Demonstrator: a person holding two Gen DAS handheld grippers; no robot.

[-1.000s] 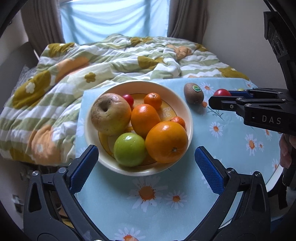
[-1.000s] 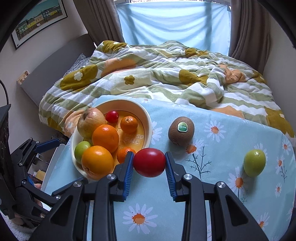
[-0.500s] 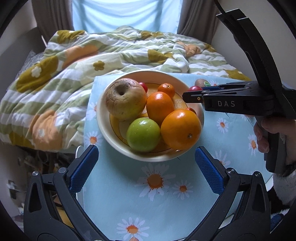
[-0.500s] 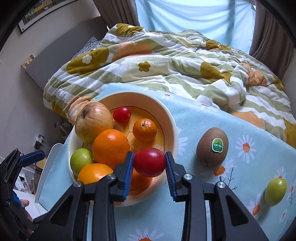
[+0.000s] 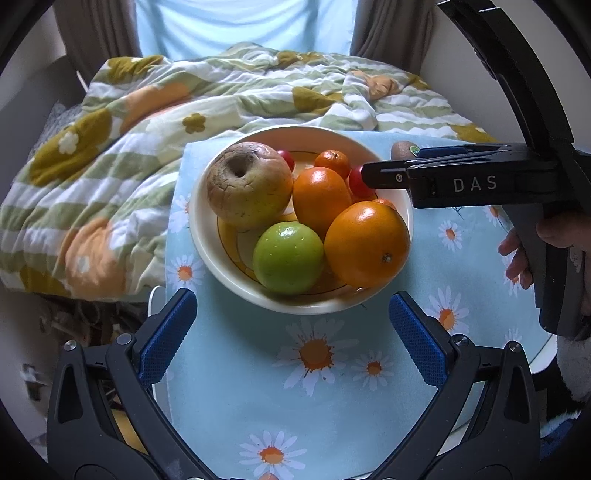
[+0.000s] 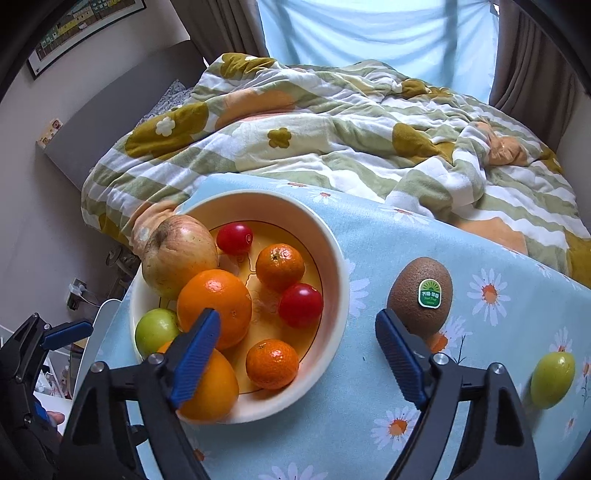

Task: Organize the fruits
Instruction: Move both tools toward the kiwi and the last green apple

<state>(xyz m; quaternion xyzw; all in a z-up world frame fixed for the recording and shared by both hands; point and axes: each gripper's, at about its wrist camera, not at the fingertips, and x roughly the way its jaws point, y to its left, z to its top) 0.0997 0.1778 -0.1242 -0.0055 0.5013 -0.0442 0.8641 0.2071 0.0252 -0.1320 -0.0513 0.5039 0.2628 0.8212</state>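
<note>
A cream bowl (image 6: 334, 258) on the daisy tablecloth holds an old apple (image 6: 177, 254), oranges (image 6: 214, 306), small mandarins (image 6: 280, 266), a green fruit (image 6: 155, 330) and two red tomatoes (image 6: 301, 304). My right gripper (image 6: 297, 352) is open and empty over the bowl's near side, with one red tomato lying just ahead of it. A kiwi (image 6: 421, 295) and a green fruit (image 6: 552, 378) lie on the cloth to the right. My left gripper (image 5: 291, 332) is open and empty in front of the bowl (image 5: 207, 243). The right gripper's arm (image 5: 461, 181) reaches over the bowl in the left wrist view.
A rumpled flowered quilt (image 6: 332, 122) covers the bed behind the table. The table's left edge (image 6: 107, 332) drops off beside the bowl. A curtained window (image 6: 369, 29) is at the back. A hand (image 5: 524, 254) holds the right gripper.
My right gripper moved left over the bowl, opened and let go of the red tomato, which now lies in the bowl. My left gripper drew slightly nearer the bowl.
</note>
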